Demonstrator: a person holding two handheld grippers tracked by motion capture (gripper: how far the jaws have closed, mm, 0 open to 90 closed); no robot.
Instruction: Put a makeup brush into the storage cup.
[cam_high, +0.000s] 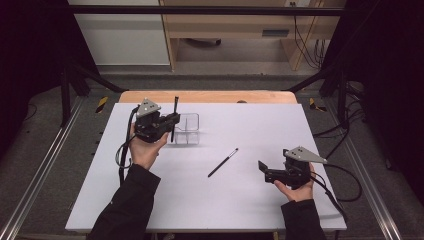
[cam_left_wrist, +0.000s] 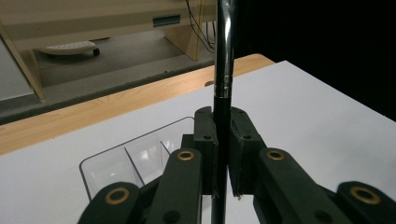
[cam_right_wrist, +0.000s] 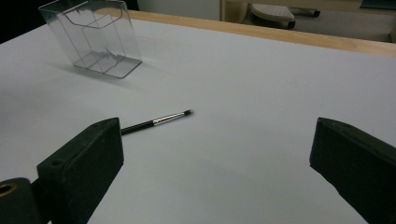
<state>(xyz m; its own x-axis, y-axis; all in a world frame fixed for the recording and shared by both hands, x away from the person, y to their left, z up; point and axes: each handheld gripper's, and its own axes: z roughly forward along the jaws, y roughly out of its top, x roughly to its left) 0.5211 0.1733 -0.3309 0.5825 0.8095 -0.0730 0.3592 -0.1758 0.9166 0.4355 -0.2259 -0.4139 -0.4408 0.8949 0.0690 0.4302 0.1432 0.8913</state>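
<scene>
The white bench carries a clear organizer. Beside it, the left gripper pinches an upright brush; its own view shows the metal ferrule. The right gripper, jaws spread, faces a second brush lying flat.

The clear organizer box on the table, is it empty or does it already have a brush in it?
Empty. The clear organizer box shows bare compartments; one brush is upright in the left gripper, another brush lies on the table.

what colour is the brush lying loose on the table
Black handle with a silver ferrule, clearest in the right gripper view.
</scene>
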